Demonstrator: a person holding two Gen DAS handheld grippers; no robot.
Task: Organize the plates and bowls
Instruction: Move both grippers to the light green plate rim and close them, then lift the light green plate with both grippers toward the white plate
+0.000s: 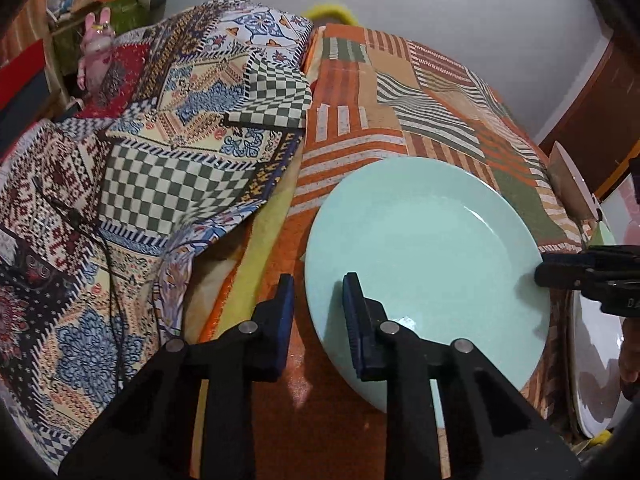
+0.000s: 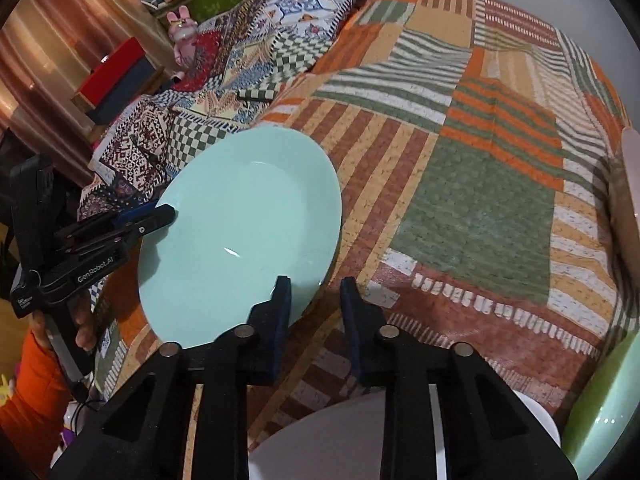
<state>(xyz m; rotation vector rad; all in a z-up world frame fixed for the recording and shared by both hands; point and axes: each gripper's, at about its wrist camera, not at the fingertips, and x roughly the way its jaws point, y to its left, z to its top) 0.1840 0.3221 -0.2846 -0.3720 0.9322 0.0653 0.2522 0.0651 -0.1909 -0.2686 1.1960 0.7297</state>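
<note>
Striped orange-green cloth [image 2: 460, 184] covers table; patchwork fabric [image 1: 168, 152] bunched at far left; pink toy [image 1: 94, 46] behind it. Mint plate [image 1: 424, 264] lies flat on cloth. Left gripper [image 1: 318, 308] jaws narrowed astride plate's near-left rim; contact unclear. Right gripper [image 2: 314, 308] likewise at opposite rim, jaws narrow. White dish [image 2: 344, 436] sits under right gripper.

Mint plate [image 2: 244, 232] on striped cloth [image 2: 480, 208]; right claw [image 2: 316, 304] and left claw [image 2: 166, 213] gripping opposite rims
</note>
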